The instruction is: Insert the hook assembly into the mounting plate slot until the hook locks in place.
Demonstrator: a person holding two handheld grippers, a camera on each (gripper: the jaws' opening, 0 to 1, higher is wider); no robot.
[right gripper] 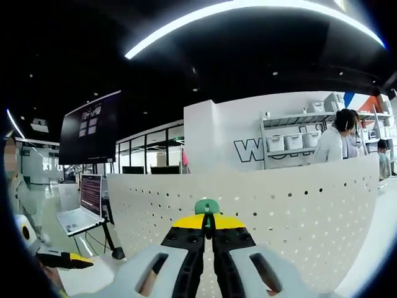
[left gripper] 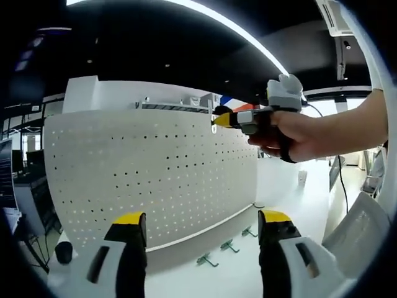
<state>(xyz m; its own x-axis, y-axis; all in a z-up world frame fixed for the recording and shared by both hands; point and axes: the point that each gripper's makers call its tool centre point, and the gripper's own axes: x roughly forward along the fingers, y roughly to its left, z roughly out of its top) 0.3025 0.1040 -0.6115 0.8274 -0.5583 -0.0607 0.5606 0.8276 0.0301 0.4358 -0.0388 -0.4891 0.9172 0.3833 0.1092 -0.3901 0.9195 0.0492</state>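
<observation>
Right gripper view: the right gripper point(right gripper: 208, 231) has its jaws pinched together on a green hook point(right gripper: 206, 207), whose rounded end pokes out just past the yellow tips.
Hook's heading: it points straight at the white pegboard point(right gripper: 298, 211), which stands upright directly ahead; whether it touches a hole cannot be told.
Left gripper view: the left gripper point(left gripper: 203, 225) hangs with jaws wide apart, holding nothing, facing the board's lower half.
Nearer hand: the right one, up at the board's top edge in a person's hand point(left gripper: 298, 133).
Spares: more hooks point(left gripper: 224, 248) lie on the worktop point(left gripper: 291, 186) at the board's foot.
Judgement: a short forward push likely comes next.
</observation>
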